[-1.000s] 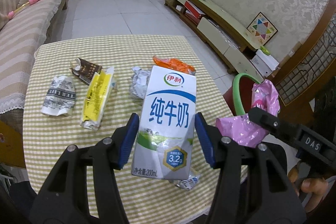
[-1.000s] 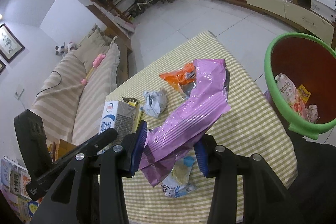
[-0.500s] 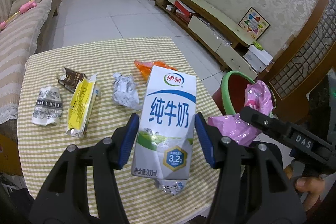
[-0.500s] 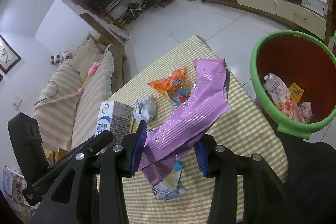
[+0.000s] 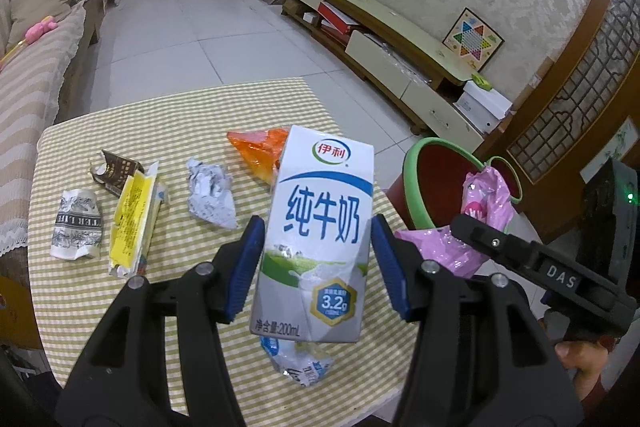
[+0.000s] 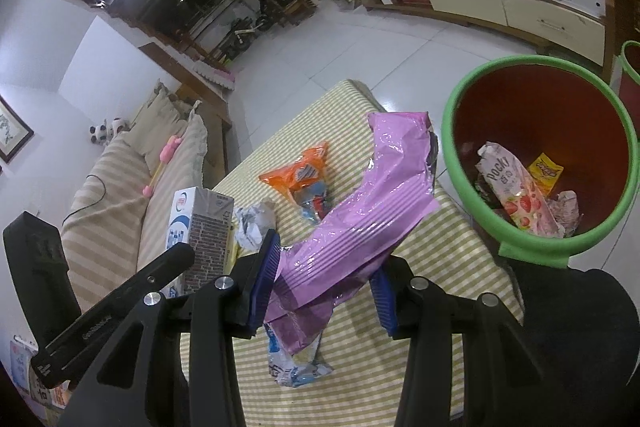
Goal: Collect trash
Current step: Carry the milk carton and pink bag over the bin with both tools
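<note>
Now the left gripper [image 5: 318, 263] clamps an upright milk carton [image 5: 320, 239] above the checked table [image 5: 192, 115], while the right gripper [image 6: 324, 279] pinches a crumpled purple bag [image 6: 360, 219] over the table edge, just beside the green-rimmed bin [image 6: 472, 187] holding wrappers.

Left gripper [image 5: 318, 263]: jaws clamped, angled downward, load held.
Right gripper [image 6: 326, 279]: jaws clamped, angled downward.
Hand [image 5: 580, 357]: gripping right handle.

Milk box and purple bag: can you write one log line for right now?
left gripper: holds white milk carton | right gripper: holds purple foil bag | green-rimmed red bin: near, nothing dropped yet
</note>
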The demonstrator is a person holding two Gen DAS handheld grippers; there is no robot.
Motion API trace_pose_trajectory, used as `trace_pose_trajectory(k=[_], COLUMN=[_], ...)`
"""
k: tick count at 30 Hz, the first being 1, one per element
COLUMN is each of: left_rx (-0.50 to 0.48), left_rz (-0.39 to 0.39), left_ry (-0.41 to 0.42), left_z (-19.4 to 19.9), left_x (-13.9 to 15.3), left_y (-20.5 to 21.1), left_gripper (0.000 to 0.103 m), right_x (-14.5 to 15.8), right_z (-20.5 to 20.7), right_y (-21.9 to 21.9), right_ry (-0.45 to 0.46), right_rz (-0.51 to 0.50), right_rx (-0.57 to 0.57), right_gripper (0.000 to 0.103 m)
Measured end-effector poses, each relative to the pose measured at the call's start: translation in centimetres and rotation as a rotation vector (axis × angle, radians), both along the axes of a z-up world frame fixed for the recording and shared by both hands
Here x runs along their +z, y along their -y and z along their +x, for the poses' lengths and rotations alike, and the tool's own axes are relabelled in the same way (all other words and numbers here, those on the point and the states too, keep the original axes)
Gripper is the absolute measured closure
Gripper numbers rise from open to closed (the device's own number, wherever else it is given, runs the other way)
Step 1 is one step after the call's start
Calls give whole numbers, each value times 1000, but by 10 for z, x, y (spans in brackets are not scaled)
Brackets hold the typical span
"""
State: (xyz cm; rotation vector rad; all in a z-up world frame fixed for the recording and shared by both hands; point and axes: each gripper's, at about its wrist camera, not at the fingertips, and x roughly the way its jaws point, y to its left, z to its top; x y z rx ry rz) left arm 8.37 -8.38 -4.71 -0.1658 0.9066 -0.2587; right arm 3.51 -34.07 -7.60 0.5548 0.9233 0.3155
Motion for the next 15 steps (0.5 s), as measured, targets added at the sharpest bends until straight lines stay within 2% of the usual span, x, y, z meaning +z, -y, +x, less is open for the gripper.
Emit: trace_pose_trajectory(k=[8, 15], left_rx=[-29, -93], left_rz=[1, -3], left_ry=[5, 13], left_z=[8, 22], left_x=[3, 3], left_y=[21, 56], left_gripper=[50, 50], right_x=[5, 5], right_z=[-2, 1], right_y=[27, 72], right_ry=[28, 44], right_rz=[-43, -74], right_rx=[-53, -136], right_gripper=[61, 61])
